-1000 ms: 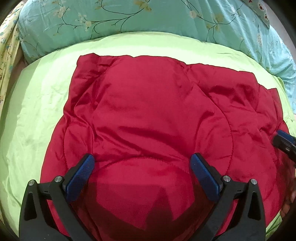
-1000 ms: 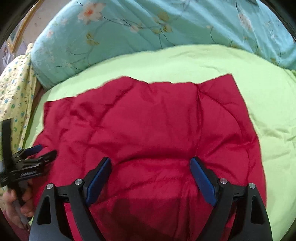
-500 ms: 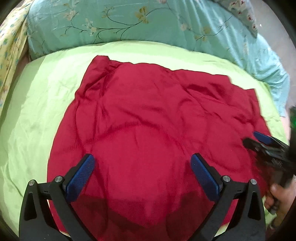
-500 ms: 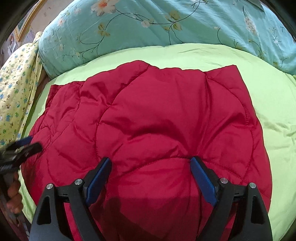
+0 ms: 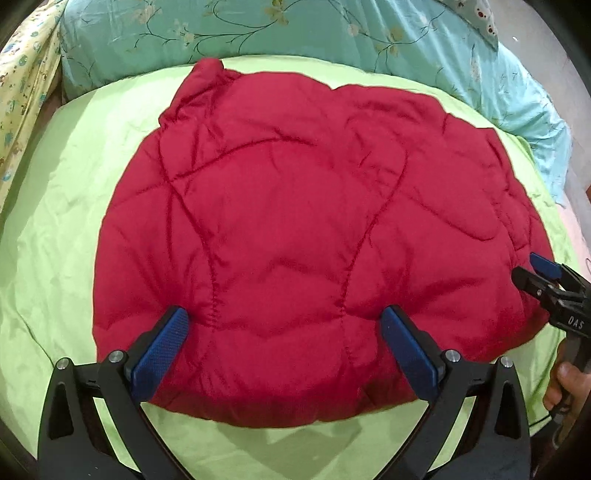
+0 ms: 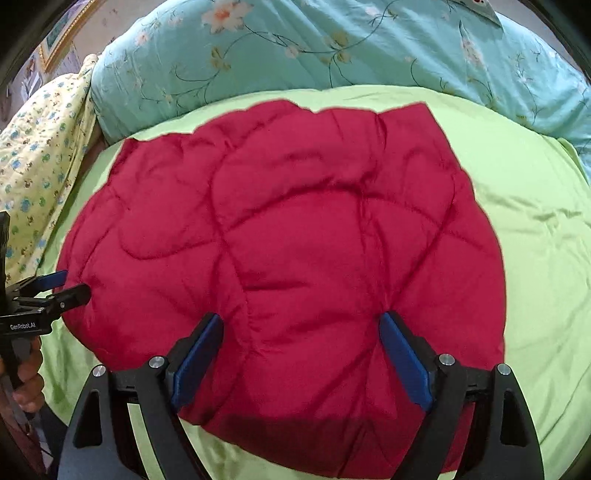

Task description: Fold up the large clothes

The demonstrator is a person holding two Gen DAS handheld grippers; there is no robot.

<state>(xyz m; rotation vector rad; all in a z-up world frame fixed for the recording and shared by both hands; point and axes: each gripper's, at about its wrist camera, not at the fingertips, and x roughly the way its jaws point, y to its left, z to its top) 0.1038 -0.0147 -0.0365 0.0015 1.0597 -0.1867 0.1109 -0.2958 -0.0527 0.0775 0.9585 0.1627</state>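
Lime-green bedding point(image 5: 66, 229) covers the bed, with a teal floral quilt point(image 5: 295, 29) bunched along its far side at 12 o'clock and a yellow printed cloth point(image 6: 40, 147) at 10 o'clock in the right wrist view. On the green sheet lies a red quilted jacket point(image 5: 303, 229), spread flat and puffy. The left hand-held gripper point(image 5: 284, 339) hangs above the jacket's near hem, its blue pads point(image 5: 159, 350) spread wide with red fabric showing between them, nothing pinched. The right hand-held gripper point(image 6: 299, 354) is likewise spread wide over the jacket's near part, gripping nothing. From the left wrist view it appears at 3 o'clock, tips at the jacket's right edge; whether they touch I cannot tell.
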